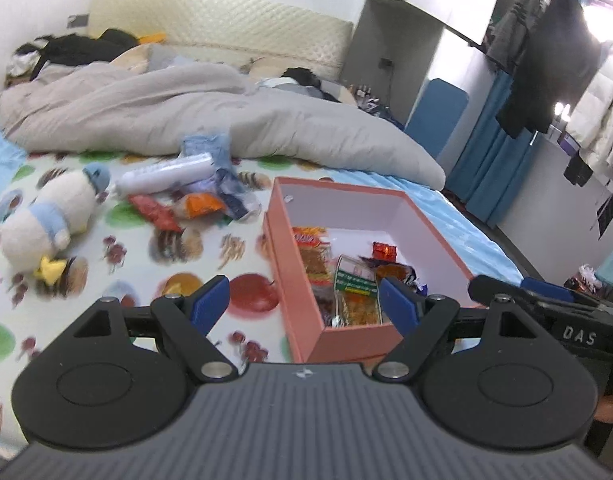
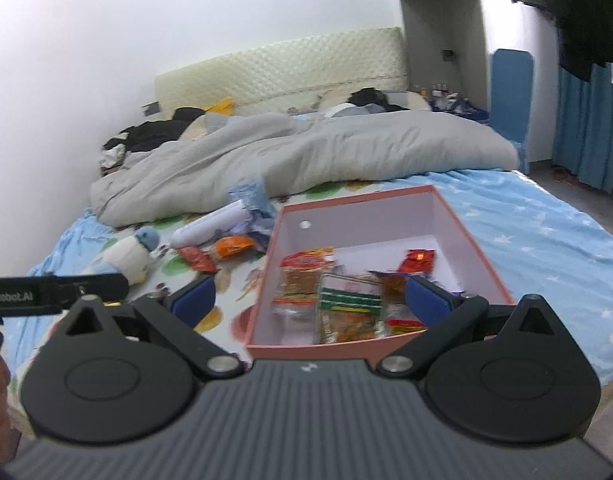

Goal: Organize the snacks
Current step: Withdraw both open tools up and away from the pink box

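Note:
A pink open box (image 1: 290, 280) (image 2: 482, 248) sits on the bed and holds several snack packets (image 1: 352, 284) (image 2: 346, 300). A pile of loose snacks lies on the fruit-print sheet to the box's left: a white tube (image 1: 166, 176) (image 2: 210, 226), an orange packet (image 1: 200, 205) (image 2: 234, 245), a red packet (image 1: 154, 212) (image 2: 196, 259) and blue wrappers (image 1: 206, 146) (image 2: 250, 196). My left gripper (image 1: 304, 300) is open and empty over the box's near left corner. My right gripper (image 2: 310, 300) is open and empty above the box's near edge.
A white and blue plush toy (image 1: 50, 220) (image 2: 126, 256) lies left of the snack pile. A rumpled grey duvet (image 1: 186, 112) (image 2: 306, 152) covers the far half of the bed. Blue curtains (image 1: 490, 160) and hanging clothes (image 1: 554, 60) stand at the right.

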Tool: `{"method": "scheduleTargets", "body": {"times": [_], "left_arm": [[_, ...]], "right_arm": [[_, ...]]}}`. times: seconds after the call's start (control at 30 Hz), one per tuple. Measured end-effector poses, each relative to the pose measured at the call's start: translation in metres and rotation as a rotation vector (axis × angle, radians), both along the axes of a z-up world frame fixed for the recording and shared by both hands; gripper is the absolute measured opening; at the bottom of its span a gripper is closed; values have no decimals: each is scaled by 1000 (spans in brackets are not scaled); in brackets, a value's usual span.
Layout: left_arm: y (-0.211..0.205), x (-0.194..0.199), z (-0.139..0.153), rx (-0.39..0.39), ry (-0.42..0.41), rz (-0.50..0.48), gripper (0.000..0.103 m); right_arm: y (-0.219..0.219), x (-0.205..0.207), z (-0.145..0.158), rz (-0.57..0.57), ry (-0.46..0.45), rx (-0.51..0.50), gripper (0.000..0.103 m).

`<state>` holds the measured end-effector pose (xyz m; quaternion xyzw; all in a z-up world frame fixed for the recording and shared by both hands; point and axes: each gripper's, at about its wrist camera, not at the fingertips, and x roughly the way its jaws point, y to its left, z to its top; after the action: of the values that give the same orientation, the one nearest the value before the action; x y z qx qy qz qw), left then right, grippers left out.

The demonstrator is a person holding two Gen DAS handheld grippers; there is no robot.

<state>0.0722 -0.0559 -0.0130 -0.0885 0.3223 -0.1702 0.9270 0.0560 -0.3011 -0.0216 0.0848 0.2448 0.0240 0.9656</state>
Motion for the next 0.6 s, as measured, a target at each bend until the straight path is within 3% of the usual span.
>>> {"method": "scheduleTargets", "body": {"times": [0.13,0.6], "left_arm": [[19,-13,-6,36,11,49,85],[70,-39,-3,29,8,152,85]], "right_arm": [[20,-3,0,57,-16,12,103],[68,-23,-11,167,-7,16,103]]}}
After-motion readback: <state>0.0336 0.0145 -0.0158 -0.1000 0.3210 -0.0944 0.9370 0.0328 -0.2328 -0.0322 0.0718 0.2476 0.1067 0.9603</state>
